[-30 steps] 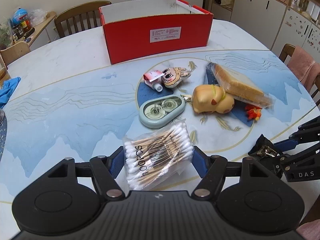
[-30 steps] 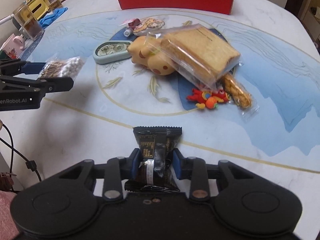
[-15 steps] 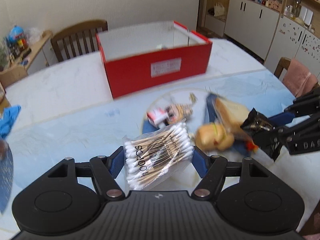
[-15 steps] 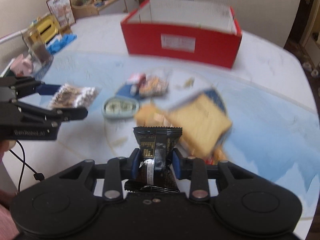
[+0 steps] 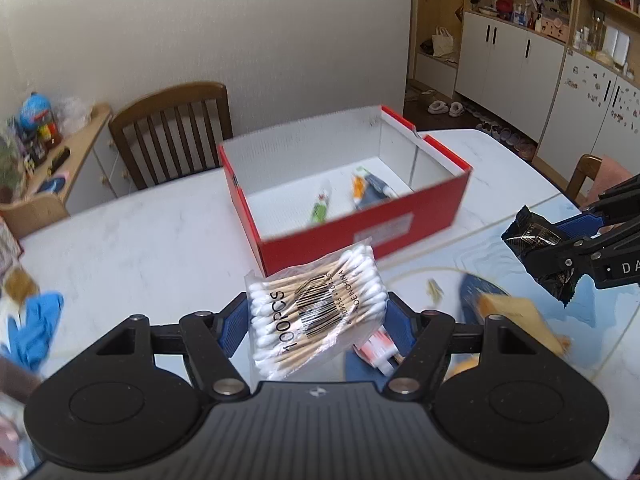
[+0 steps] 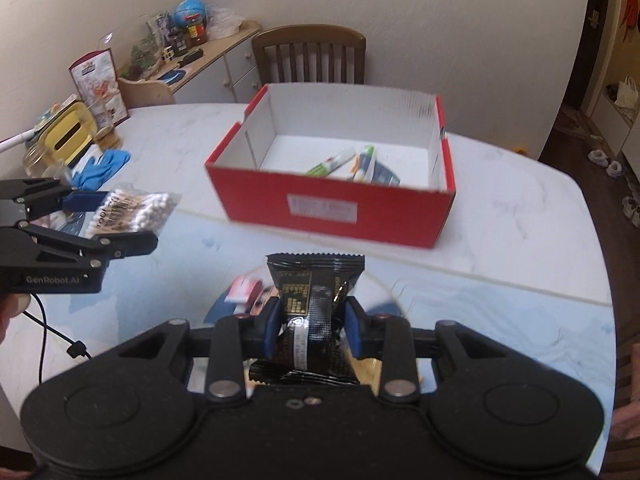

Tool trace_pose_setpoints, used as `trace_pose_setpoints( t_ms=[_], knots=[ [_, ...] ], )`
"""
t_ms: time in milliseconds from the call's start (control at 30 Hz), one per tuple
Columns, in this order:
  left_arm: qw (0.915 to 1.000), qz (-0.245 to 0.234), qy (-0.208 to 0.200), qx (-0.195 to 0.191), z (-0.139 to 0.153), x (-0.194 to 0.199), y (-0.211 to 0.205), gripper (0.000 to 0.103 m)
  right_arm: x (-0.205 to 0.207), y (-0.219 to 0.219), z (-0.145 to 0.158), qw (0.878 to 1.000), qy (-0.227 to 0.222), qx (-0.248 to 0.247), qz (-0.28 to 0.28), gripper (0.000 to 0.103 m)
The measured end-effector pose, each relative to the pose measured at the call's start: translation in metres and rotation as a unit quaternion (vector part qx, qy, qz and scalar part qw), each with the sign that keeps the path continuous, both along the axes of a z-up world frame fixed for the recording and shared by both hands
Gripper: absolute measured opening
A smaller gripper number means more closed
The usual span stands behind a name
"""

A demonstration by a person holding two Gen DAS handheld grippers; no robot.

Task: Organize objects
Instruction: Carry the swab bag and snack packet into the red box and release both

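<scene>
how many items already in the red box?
3 visible in the red box: a green-tipped tube left of centre, an orange-and-white tube beside it, and a dark blue packet to its right. The near wall may hide more.

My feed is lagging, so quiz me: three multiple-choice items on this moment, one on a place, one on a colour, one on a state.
1. Where does the green tube lie?
A. inside the red box
B. on the chair
C. beside the blue gloves

2. What colour is the snack packet in the right gripper?
A. yellow
B. black
C. white

3. How does the left gripper stand?
A. open and empty
B. shut on the bag of cotton swabs
C. shut on a glove

Answers:
1. A: the tube rests on the white floor of the red box.
2. B: the wrapper is black with gold print.
3. B: the blue pads press both sides of the bag of cotton swabs, held off the table.
</scene>
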State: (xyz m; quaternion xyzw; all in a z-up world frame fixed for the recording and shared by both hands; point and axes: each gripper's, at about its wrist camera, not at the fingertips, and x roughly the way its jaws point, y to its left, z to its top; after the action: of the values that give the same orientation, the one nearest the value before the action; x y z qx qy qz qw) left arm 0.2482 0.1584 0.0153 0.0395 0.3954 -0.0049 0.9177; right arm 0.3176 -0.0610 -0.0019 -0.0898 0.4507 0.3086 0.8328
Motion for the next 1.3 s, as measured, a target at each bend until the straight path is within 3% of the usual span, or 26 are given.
trace_pose_setpoints(
  t_ms=[400, 667, 933, 1300],
  knots=[
    [0.9991, -0.016, -0.017, 0.036, 0.010, 0.076, 0.017, 0.069, 0.065, 0.036, 0.010, 0.999, -0.023, -0.017, -0.020, 0.032],
    [0.9991, -0.024, -0.008, 0.034, 0.002, 0.130, 0.018, 0.069, 0.104, 0.057, 0.001, 0.999, -0.032, -0.024, -0.033, 0.032],
    [0.9979, -0.042, 0.017, 0.047, -0.025, 0.178, 0.006, 0.070, 0.140, 0.076, -0.021, 0.997, -0.031, -0.050, -0.040, 0.032],
    [0.9964, -0.029, 0.070, 0.037, -0.069, 0.222, 0.004, 0.070, 0.181, 0.083, -0.062, 0.995, -0.008, -0.065, -0.074, 0.032]
  ],
)
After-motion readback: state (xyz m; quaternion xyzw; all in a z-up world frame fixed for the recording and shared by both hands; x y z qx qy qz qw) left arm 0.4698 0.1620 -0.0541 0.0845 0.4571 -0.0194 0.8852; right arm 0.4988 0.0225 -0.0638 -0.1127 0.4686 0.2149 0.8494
